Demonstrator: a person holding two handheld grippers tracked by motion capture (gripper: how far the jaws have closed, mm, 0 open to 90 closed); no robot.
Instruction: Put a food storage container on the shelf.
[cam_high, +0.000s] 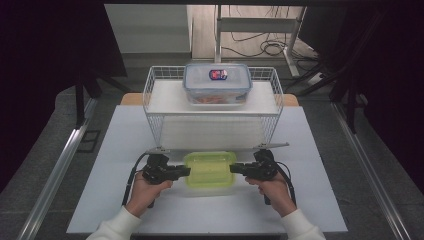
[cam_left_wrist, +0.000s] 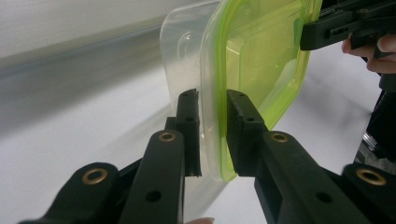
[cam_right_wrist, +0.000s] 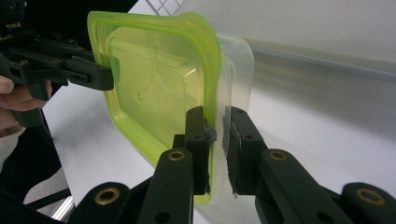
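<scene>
A: Start with the high view. Where is the container?

B: The green-lidded container (cam_high: 209, 169) sits low in the frame, just below centre, on the white table (cam_high: 110, 165). The left gripper (cam_high: 183, 171) meets its left edge and the right gripper (cam_high: 235, 169) its right edge, each held by a hand coming up from the bottom.

A: And above it?

B: A white wire basket (cam_high: 152, 90) stands in the middle of the frame, with a blue-lidded container (cam_high: 217, 82) resting on its top, well apart from the green one.

A: Now the left gripper view.

B: The left gripper (cam_left_wrist: 212, 135) rises from the bottom centre. Its two black jaws are clamped on the rim of the green-lidded container (cam_left_wrist: 252, 60), one jaw on the clear body side, one on the green lid side. At the upper right, the right gripper (cam_left_wrist: 310, 37) grips the far edge.

A: The right gripper view?

B: Much the same, mirrored. The right gripper (cam_right_wrist: 217, 140) stands at the bottom centre, its jaws pinching the rim of the green-lidded container (cam_right_wrist: 154, 84), which fills the upper middle. At the left edge, the left gripper (cam_right_wrist: 105, 77) holds the opposite rim.
</scene>
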